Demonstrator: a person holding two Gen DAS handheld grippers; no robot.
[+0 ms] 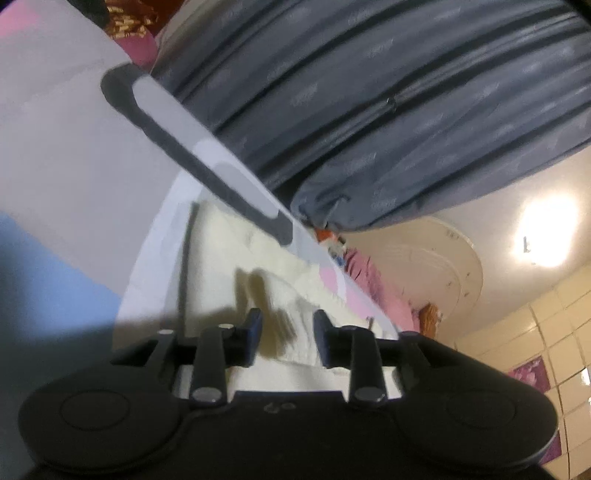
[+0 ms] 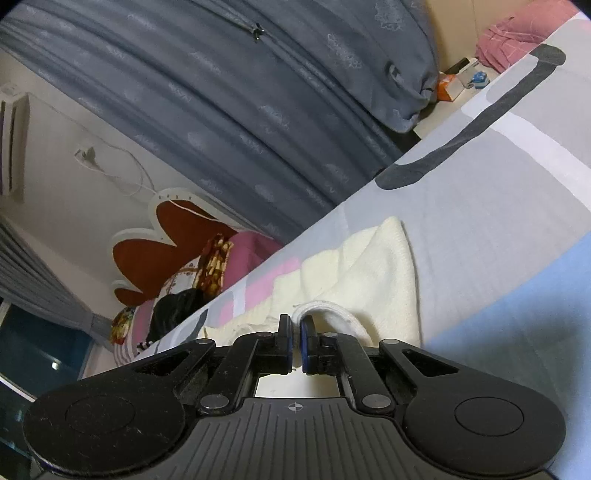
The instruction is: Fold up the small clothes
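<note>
A small cream knit garment (image 2: 380, 273) lies on the patterned bed sheet (image 2: 480, 206); it also shows in the left wrist view (image 1: 280, 269), blurred. My right gripper (image 2: 295, 328) is shut on the garment's white ribbed edge (image 2: 325, 310), which curls up over the fingers. My left gripper (image 1: 286, 325) is open, its fingers (image 1: 253, 328) apart just above the cream fabric, with nothing between them.
A large grey-blue quilt (image 2: 229, 103) is piled along the sheet's far side, also in the left wrist view (image 1: 388, 92). Pink bedding (image 2: 509, 33) and small boxes (image 2: 454, 83) lie beyond. A pink pillow and dark items (image 2: 177, 306) sit at the bed's end.
</note>
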